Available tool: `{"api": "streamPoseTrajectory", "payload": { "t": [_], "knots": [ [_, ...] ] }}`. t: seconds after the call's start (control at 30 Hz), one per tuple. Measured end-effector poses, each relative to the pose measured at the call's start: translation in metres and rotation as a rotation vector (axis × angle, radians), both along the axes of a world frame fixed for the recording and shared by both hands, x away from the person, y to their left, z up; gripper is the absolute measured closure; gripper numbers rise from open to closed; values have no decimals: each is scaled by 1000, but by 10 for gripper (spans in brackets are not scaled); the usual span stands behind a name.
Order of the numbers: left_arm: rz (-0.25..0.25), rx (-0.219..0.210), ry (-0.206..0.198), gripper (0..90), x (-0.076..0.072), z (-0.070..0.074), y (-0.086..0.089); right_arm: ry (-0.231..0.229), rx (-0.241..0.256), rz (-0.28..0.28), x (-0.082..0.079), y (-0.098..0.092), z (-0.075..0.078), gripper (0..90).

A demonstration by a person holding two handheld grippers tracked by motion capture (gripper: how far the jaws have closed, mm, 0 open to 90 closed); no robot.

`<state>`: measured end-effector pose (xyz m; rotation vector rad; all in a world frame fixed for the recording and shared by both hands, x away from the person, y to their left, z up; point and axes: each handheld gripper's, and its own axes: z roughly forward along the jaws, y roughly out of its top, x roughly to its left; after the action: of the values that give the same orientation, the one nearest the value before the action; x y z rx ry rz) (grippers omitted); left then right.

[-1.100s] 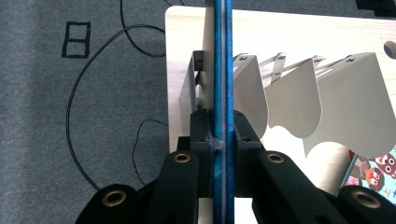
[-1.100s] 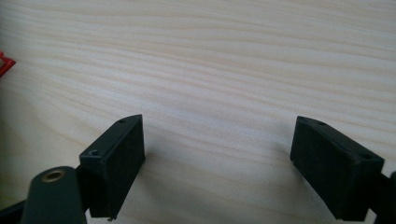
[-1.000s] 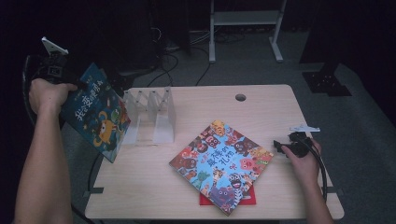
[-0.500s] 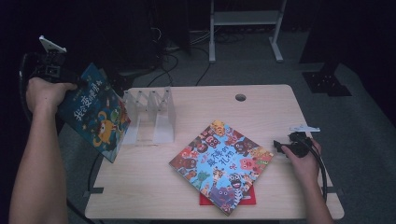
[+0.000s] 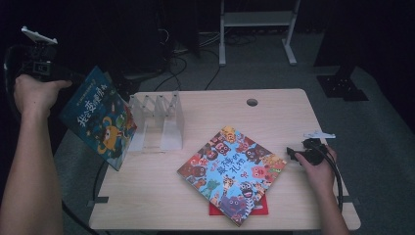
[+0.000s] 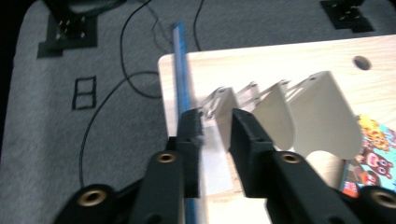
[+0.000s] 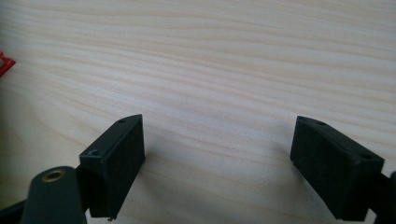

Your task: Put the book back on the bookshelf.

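The left gripper [image 5: 73, 81] grasps a blue book [image 5: 100, 117] (yellow Chinese title, unreadable) beside the clear rack [image 5: 159, 120]; the right gripper [image 7: 217, 161] rests released on the table [image 7: 210, 70].

Along my right gripper [image 7: 219, 154] I saw both black jaws spread wide apart over bare pale wooden table [image 7: 224, 60], nothing between them, and a small red corner [image 7: 4, 59] at the left edge.
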<state>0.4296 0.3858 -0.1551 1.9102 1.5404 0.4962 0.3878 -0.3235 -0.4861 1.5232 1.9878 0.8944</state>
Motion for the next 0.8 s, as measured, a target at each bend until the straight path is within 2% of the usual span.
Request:
{"api": "streamPoseTrajectory", "payload": {
  "t": [0.17,0.27,0.4,0.6,0.67,0.8],
  "knots": [
    [-77,18,-1,868,-6,5,-15,0,0,0,0,0,0,167],
    [-123,34,-1,874,-9,5,-26,0,-1,0,0,0,0,167],
    [-195,28,-11,869,-14,4,-43,0,0,0,0,0,0,167],
    [-298,43,-3,779,-20,-3,-69,0,0,0,0,0,0,167],
    [-330,48,6,732,-20,-9,-76,0,-1,0,0,0,0,167],
    [-382,32,4,624,-22,-24,-88,0,-1,0,0,0,0,167]
  ]
}}
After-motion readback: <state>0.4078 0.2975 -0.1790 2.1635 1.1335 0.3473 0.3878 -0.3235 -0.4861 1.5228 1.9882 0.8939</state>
